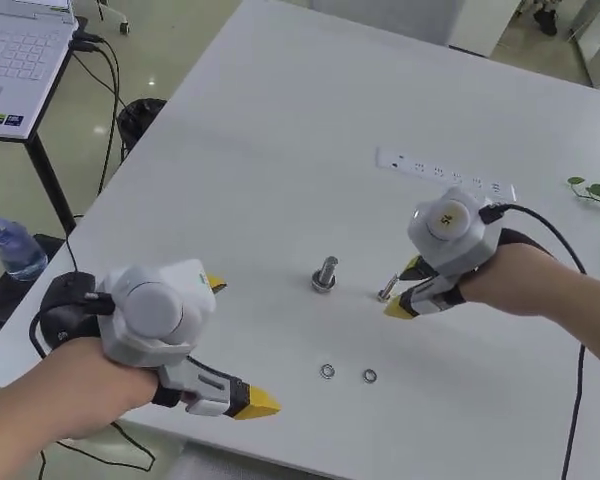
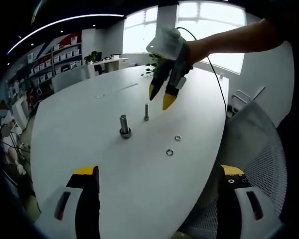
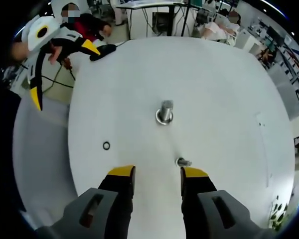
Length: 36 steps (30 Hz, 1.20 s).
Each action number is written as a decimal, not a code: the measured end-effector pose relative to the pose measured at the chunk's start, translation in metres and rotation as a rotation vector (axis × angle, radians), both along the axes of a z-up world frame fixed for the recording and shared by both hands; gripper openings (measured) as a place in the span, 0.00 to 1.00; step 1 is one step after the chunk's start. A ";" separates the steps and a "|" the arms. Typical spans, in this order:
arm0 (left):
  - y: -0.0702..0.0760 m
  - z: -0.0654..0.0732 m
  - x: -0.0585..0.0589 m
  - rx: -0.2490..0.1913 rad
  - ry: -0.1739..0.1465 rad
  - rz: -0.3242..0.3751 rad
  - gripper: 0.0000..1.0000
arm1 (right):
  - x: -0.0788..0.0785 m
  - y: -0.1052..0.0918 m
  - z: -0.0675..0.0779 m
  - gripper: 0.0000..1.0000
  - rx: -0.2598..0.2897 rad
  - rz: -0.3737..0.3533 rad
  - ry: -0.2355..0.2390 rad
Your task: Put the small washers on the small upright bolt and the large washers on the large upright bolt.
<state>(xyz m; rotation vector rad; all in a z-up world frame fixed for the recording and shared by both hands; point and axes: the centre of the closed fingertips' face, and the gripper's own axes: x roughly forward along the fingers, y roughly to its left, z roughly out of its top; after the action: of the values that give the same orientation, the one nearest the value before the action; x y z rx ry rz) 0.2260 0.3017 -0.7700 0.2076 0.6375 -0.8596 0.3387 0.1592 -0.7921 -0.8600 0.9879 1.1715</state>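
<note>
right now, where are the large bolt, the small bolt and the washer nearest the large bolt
large bolt (image 1: 326,270), head view, on its upright threaded shaft
small bolt (image 1: 387,289), head view, midway up its thin shaft
washer (image 1: 322,372), head view, left side of its ring

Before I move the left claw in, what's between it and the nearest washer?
Nothing: in the left gripper view, bare table runs from the open left claw to that washer. The big bolt stands off to one side.
</note>
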 end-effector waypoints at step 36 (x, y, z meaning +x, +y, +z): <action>0.005 0.000 -0.011 -0.015 0.021 0.006 0.94 | -0.068 -0.005 -0.051 0.35 -0.005 0.051 0.025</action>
<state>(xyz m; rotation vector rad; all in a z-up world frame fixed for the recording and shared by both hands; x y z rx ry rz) 0.2151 0.3064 -0.7703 0.1833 0.6511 -0.8620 0.2704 0.1546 -0.8434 -0.8812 0.9943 1.2259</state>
